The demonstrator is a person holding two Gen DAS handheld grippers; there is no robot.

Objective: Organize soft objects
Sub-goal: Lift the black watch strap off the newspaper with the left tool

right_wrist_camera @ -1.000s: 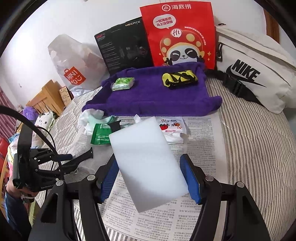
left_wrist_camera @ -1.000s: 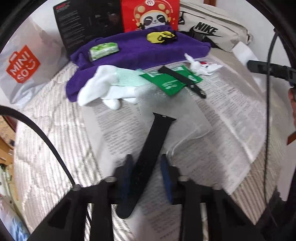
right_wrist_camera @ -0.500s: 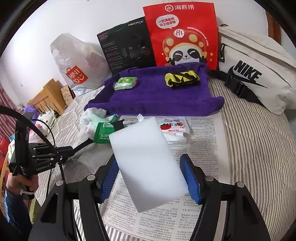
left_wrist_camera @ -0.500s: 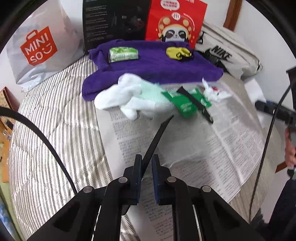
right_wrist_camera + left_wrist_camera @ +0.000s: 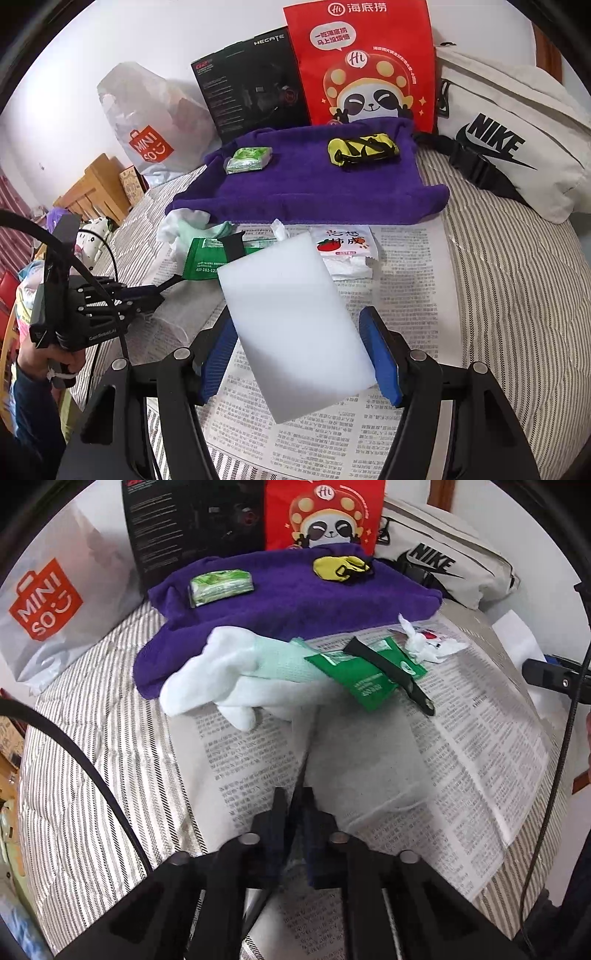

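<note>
My left gripper [image 5: 295, 801] is shut on a black watch strap [image 5: 304, 764], which shows edge-on and sticks out ahead over the newspaper [image 5: 461, 738]. From the right wrist view the left gripper [image 5: 155, 295] hangs at the left with the strap [image 5: 173, 282] in it. My right gripper [image 5: 299, 350] is shut on a white foam block [image 5: 295, 325], held above the newspaper [image 5: 406, 277]. Behind lies a purple towel [image 5: 295, 598] bearing a green tissue pack [image 5: 221, 587] and a yellow pouch [image 5: 341, 568]. A white glove [image 5: 221, 679], a green sachet [image 5: 365, 675] and a second black strap [image 5: 391, 675] lie at its front edge.
A crumpled white wrapper [image 5: 424, 646] and a strawberry-print packet [image 5: 343, 243] rest on the newspaper. Along the wall stand a Miniso bag [image 5: 44, 605], a black box [image 5: 247, 81], a red panda bag [image 5: 365, 66] and a white Nike bag [image 5: 509, 144]. Striped bedding [image 5: 92, 757] surrounds the paper.
The left jaws closed onto the black strap and lifted it off the newspaper, so it now shows edge-on. The right gripper and its foam block stayed put.
</note>
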